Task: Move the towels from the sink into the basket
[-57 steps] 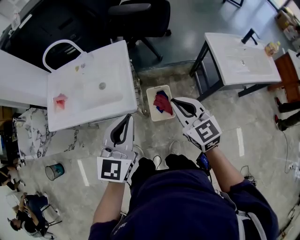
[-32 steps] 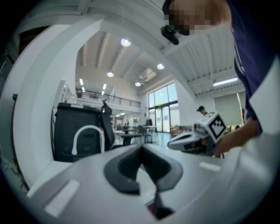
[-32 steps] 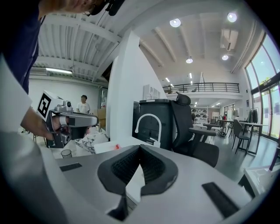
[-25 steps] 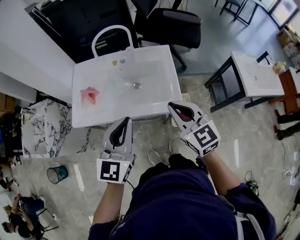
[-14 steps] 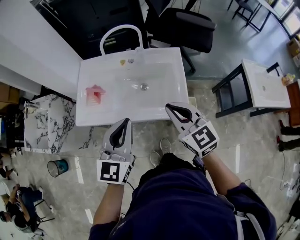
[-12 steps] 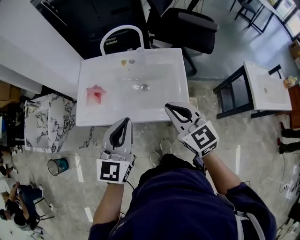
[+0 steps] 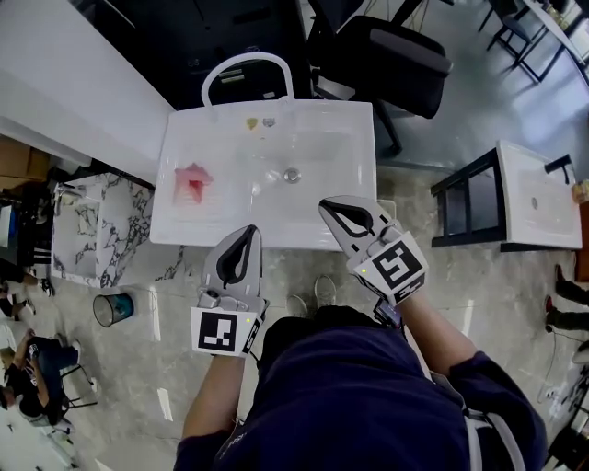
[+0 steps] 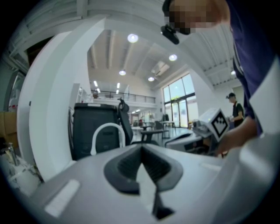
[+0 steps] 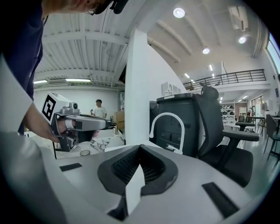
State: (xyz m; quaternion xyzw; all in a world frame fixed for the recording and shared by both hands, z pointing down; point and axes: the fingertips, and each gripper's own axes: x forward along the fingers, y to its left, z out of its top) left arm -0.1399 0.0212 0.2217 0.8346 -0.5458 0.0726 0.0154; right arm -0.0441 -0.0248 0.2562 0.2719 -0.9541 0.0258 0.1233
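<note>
Marble floor, white sink holding a pink towel; left gripper, right gripper: fingers pressed together.

Pale stone-tiled floor underfoot. On the far side, a black office chair on darker grey flooring. Off to the right, a spare white washstand on a black frame. Left, a marble-veined block, with a small teal bin nearer. Overhead, round ceiling lights; tall windows glow bright.

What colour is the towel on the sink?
The towel is pink-red, clearest in the head view.
</note>
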